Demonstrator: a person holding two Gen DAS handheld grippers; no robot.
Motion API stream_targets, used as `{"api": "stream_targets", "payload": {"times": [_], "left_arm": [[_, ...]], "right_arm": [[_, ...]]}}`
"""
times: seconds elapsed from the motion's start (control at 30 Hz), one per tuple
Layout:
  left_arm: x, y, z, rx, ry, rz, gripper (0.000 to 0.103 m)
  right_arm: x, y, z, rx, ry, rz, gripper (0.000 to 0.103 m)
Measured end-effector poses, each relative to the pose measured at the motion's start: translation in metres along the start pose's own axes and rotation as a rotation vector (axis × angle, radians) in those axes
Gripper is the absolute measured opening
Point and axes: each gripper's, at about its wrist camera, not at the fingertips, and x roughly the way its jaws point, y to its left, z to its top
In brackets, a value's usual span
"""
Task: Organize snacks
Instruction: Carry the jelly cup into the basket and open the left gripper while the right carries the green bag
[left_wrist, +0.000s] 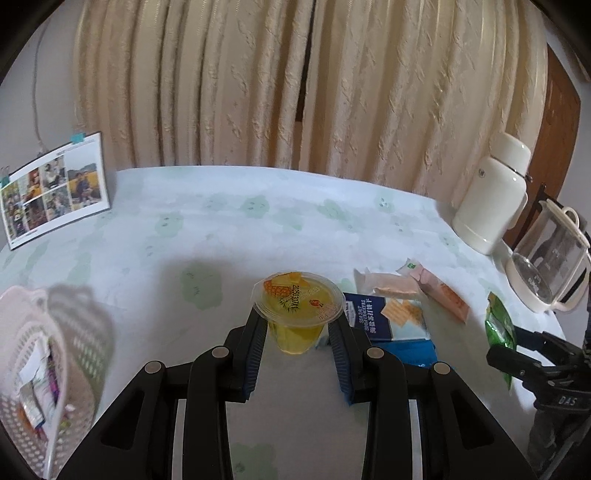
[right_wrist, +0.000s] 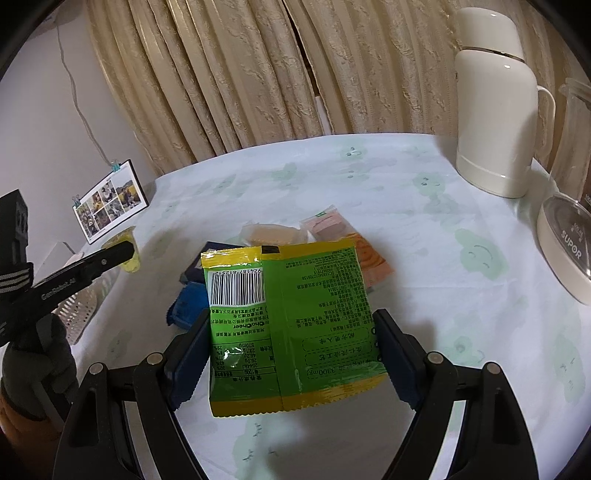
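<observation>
Left tool: your left tool (left_wrist: 297, 325) is clamped on the jelly cup (left_wrist: 297, 308), pads pressing its sides just under the lid rim; the cup sits upright and looks lifted clear of the worktop (left_wrist: 229, 229).
Right tool: your right tool (right_wrist: 291, 354) grips the green snack packet (right_wrist: 291, 325) by both side edges, back face with barcode toward the camera, packet held above the cloth.
Destination: the pink basket (left_wrist: 44, 354) stands at the near left edge, well apart from the cup, with a few wrapped items already inside.
Left to sort: a navy cracker box (left_wrist: 388, 317), a blue pouch (right_wrist: 188, 299) beside it, a peach wrapper (left_wrist: 443, 295) and a pale wafer pack (left_wrist: 384, 284), all clustered right of the cup.
Step in hand: likely carrying both items to the basket. Keep the cup level; its tapered wall could slip down through the pads if you loosen. Lower it inside before you let go.
Packet handling: thin film, so expect it to buckle; hold steady pressure rather than more.
Pose: both tools point forward toward the curtain (left_wrist: 295, 85), the left tilted down over the worktop, the right lower and off to its side.
Hazard: thermos (right_wrist: 495, 110) and glass kettle (right_wrist: 569, 221) stand far right; sweep left, away from them.
</observation>
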Motion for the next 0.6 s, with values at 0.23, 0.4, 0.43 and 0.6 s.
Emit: {"api": "stream_targets", "payload": {"times": [0.23, 0.4, 0.43, 0.6], "left_arm": [[-0.029, 0.022, -0.007, -0.029, -0.046, 0.054, 0.035], [-0.052, 0.047, -0.012, -0.067, -0.074, 0.095, 0.035], [-0.055, 0.052, -0.013, -0.074, -0.077, 0.101, 0.035], [-0.077, 0.084, -0.018, -0.131, -0.104, 0.145, 0.035]], "right_arm": [[-0.001, 0.014, -0.008, 0.003, 0.005, 0.024, 0.082], [0.001, 0.027, -0.013, -0.005, 0.013, 0.041, 0.082], [0.001, 0.029, -0.014, -0.005, 0.014, 0.044, 0.082], [0.003, 0.039, -0.017, -0.002, 0.019, 0.063, 0.082]]}}
